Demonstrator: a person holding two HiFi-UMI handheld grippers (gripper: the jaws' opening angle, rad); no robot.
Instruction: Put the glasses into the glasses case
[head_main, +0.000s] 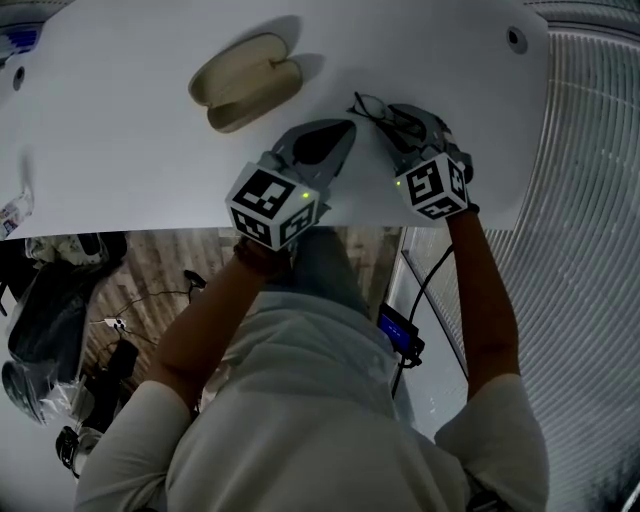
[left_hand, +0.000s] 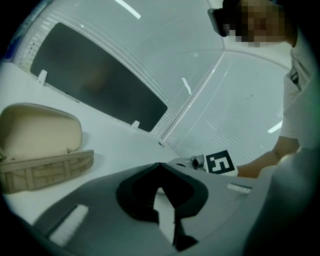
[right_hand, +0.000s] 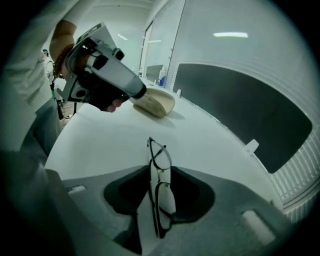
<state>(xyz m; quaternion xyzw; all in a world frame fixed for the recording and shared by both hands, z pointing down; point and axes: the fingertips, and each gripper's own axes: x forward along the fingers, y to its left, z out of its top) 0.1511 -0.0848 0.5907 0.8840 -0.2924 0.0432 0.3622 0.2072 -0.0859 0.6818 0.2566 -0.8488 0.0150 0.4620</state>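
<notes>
Both jaws of my right gripper (head_main: 398, 118) opening, glasses (right_hand: 160, 161) between, pads not pressing; glasses lie on desk (head_main: 120, 130) just right of glasses case (head_main: 245, 80), long axis along my pointing line; my left gripper (head_main: 340, 130) nearer case, jaws apart, empty.

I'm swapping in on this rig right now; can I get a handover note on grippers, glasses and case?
Left gripper: jaws slightly apart, nothing between them.
Right gripper: jaws opening, the glasses lying on the table between them, not gripped yet.
Case: open, farther back on the left of the table.
Done: nothing in the case. Left: grip the glasses, lay them in the case.
</notes>
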